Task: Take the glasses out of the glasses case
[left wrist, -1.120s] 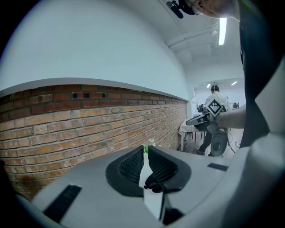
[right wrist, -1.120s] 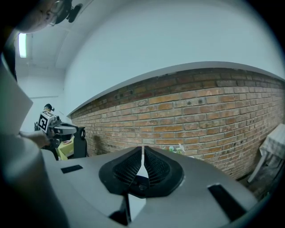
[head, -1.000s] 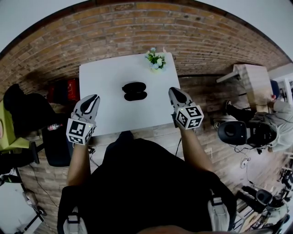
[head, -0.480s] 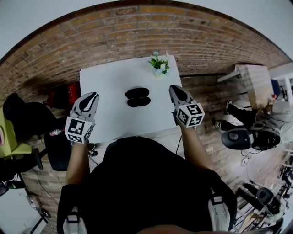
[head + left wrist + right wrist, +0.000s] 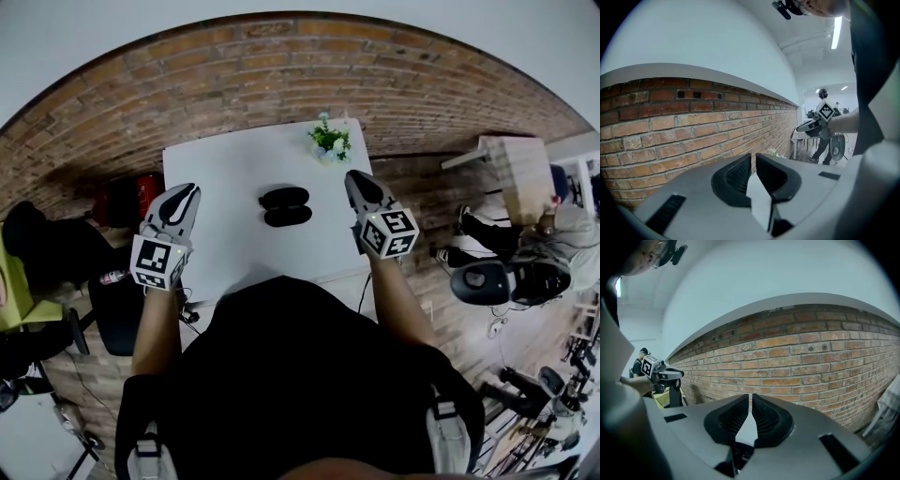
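Note:
An open black glasses case (image 5: 285, 207) lies on the white table (image 5: 216, 169), near its middle, its two halves side by side; I cannot tell what lies inside. My left gripper (image 5: 185, 194) hovers at the table's left front, its jaws shut and empty. At the right front, level with the case, my right gripper (image 5: 355, 180) is shut and empty too. Both gripper views look over the table at the brick wall; the case is out of them. The left gripper (image 5: 753, 158) shows nearly touching pads, as does the right gripper (image 5: 750, 398).
A small pot of white flowers (image 5: 328, 141) stands at the table's far right corner. A brick wall (image 5: 281, 66) runs behind the table. Dark chairs (image 5: 56, 253) stand at the left, a black stool (image 5: 483, 278) and another person (image 5: 562, 244) at the right.
The head view has shifted, so the table and case sit a little higher and to the right. Both grippers have risen slightly towards the table and stay shut.

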A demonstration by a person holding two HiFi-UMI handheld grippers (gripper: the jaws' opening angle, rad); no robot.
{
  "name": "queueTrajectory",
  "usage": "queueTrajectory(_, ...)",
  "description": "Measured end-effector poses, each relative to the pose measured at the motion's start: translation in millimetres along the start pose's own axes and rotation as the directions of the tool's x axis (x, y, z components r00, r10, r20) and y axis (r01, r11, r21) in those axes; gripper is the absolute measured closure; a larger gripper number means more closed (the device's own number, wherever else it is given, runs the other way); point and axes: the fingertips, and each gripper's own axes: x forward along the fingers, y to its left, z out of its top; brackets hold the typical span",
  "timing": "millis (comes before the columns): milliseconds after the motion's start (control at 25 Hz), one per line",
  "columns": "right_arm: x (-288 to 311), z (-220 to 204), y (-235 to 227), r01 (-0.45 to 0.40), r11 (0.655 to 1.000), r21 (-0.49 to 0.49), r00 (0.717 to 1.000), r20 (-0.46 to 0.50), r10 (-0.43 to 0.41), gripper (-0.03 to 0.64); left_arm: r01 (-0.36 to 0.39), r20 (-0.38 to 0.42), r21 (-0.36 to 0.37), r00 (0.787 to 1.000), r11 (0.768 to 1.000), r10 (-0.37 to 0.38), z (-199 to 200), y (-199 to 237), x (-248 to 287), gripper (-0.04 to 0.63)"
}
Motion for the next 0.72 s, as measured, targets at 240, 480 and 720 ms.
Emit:
queueTrajectory(240, 18.8, 8.9, 7.3, -0.005, 1.000, -0.012, 1.000, -0.008, 0.005, 0.577, 0.002, 0.013, -0.008, 1.000, 1.000, -0.002, -1.6, 16.9, 3.1, 0.557)
queueTrajectory(480, 35.3, 16.0, 15.9, -0.007, 1.000, -0.025, 1.000, -0.022, 0.007, 0.577, 0.003, 0.023, -0.016, 1.000, 1.000, -0.002, -5.1, 34.2, 3.6, 0.557)
queueTrajectory(720, 47.1, 20.2, 33.2, -0.021, 0.998, -0.052, 0.999, -0.049, 0.018, 0.575, -0.004, 0.036, -0.035, 0.999, 0.999, 0.005, -13.0, 47.4, -3.2, 0.557)
